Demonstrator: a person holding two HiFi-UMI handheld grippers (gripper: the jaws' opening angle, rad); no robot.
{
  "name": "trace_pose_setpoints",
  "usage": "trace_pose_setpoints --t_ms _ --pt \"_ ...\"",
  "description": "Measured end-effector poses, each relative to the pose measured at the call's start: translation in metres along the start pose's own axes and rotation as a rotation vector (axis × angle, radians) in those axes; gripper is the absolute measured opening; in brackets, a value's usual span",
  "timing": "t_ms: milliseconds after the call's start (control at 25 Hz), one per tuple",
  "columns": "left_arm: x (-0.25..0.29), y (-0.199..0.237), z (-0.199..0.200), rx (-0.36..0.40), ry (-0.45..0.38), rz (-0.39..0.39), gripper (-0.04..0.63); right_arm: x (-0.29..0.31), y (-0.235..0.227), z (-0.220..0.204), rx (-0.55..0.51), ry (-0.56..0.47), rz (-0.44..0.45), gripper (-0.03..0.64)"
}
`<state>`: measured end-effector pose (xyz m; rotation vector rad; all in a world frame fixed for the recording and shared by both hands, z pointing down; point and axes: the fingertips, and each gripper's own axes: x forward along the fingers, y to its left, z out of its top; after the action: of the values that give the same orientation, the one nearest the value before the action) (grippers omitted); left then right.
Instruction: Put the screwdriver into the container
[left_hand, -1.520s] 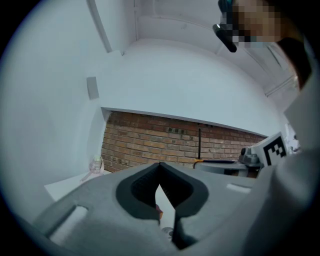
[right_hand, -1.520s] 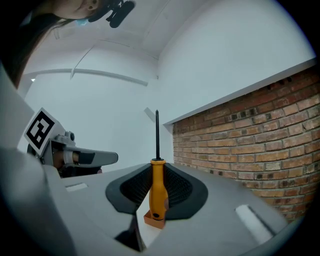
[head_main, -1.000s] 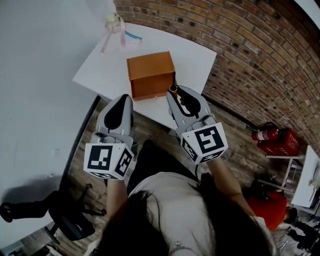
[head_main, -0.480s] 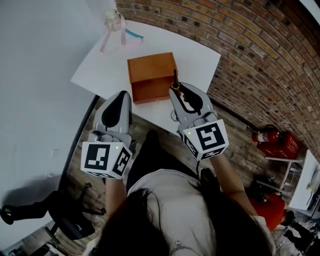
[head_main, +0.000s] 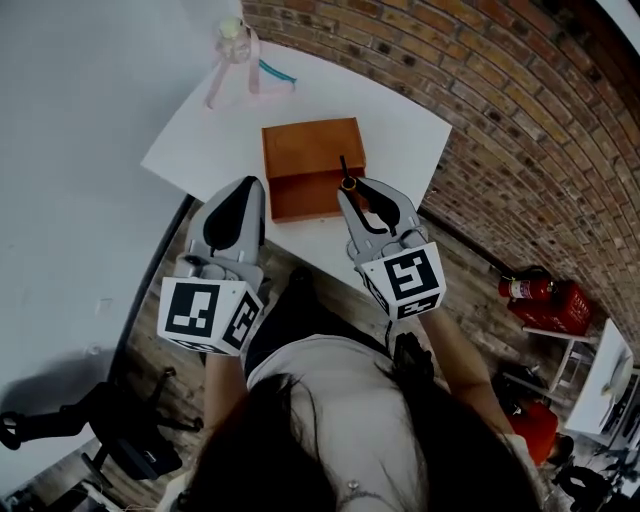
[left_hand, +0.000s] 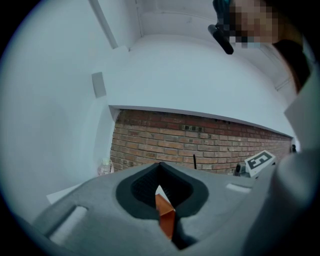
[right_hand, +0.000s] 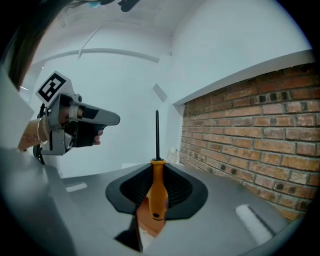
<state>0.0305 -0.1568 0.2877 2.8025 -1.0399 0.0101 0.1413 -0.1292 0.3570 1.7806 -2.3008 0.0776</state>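
My right gripper is shut on the screwdriver, whose orange handle sits between the jaws while its thin black shaft points forward. In the head view the shaft tip hangs over the right edge of the orange box-shaped container on the white table. My left gripper is shut with nothing in it, hovering at the table's near edge just left of the container. Through the left gripper's jaws only a sliver of the container shows.
A pale bottle with pink straps and a teal item lie at the table's far corner. A brick wall runs along the right. A red fire extinguisher and a black chair base stand on the wooden floor.
Both grippers have moved forward toward the container. The screwdriver's shaft, earlier short of the box, now reaches over its right edge.
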Motion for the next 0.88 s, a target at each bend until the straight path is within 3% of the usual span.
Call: trace_pose_setpoints --t_ms 880 --pt "0.028 0.067 -0.012 -0.053 0.024 0.032 0.000 0.071 -0.005 -0.077 -0.179 0.256 0.107 0.077"
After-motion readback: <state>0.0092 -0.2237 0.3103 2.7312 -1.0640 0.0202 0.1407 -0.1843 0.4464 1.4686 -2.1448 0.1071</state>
